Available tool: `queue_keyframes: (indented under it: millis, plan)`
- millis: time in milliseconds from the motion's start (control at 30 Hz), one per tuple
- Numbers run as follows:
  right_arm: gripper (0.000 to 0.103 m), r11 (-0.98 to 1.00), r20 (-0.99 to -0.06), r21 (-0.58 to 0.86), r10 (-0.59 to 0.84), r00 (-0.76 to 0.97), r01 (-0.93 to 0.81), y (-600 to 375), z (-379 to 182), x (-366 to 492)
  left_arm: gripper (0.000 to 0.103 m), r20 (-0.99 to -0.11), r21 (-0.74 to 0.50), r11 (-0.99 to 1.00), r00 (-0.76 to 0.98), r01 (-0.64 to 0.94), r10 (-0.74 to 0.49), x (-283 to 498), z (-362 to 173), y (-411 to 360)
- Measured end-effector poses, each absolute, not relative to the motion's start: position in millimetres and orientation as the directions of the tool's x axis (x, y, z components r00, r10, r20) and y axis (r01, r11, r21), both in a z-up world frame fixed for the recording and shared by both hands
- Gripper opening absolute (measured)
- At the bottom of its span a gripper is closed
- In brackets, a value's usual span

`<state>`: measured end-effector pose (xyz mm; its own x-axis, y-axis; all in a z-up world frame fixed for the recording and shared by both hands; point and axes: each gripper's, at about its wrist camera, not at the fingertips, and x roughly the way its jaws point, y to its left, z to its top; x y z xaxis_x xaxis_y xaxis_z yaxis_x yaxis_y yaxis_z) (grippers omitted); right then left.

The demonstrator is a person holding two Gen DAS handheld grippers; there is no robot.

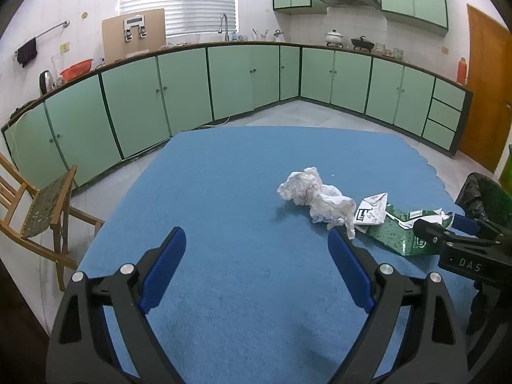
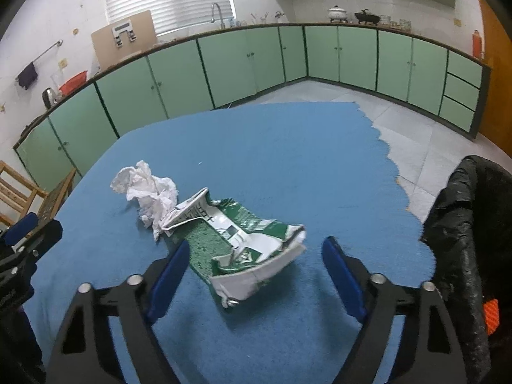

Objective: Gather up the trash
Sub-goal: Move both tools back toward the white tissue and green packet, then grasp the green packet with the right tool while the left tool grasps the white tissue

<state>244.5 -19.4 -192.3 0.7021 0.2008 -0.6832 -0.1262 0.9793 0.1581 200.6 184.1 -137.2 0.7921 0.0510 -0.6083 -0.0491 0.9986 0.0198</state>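
A crumpled white paper [image 1: 315, 196] [image 2: 147, 192] lies on the blue tablecloth [image 1: 224, 176] [image 2: 288, 147]. A flattened green and white carton [image 1: 396, 233] [image 2: 224, 224] lies touching it. My left gripper [image 1: 256, 235] is open over bare cloth, its right fingertip just short of the paper's near end. My right gripper [image 2: 256, 244] is open around the carton's near end, and its blue pads stand apart from the carton on both sides. Each gripper shows at the edge of the other's view: the right gripper [image 1: 443, 224] over the carton, the left gripper [image 2: 35, 227] at the far left.
A bin lined with a black bag [image 2: 464, 224] [image 1: 483, 198] stands just off the table's right edge. A wooden chair [image 1: 41, 211] [image 2: 32, 192] stands by the left edge. Green kitchen cabinets [image 1: 224, 80] run along the far walls.
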Motion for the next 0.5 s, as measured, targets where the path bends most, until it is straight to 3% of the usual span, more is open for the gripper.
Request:
queue_keyframes:
  millis: [133, 200, 300, 500]
  plan:
    - [0.060, 0.974, -0.698, 0.178, 0.223, 0.681, -0.138, -18, -196, 247, 0.087, -0.616, 0.014, 0.999, 0.786, -0.050, 0.048, 203, -141, 186]
    - [0.045, 0.970, -0.705, 0.194, 0.241, 0.667, -0.145, -19, -199, 249, 0.087, -0.619, 0.011, 0.999, 0.784, -0.051, 0.047, 204, -142, 185]
    - [0.035, 0.964, -0.702, 0.219, 0.264, 0.661, -0.153, -22, -199, 249, 0.087, -0.621, 0.004, 0.999, 0.782, -0.049, 0.041, 206, -143, 183]
    - [0.029, 0.967, -0.665, 0.213, 0.249, 0.704, -0.141, -33, -188, 246, 0.087, -0.620, -0.015, 0.999, 0.784, -0.033, 0.017, 214, -141, 172]
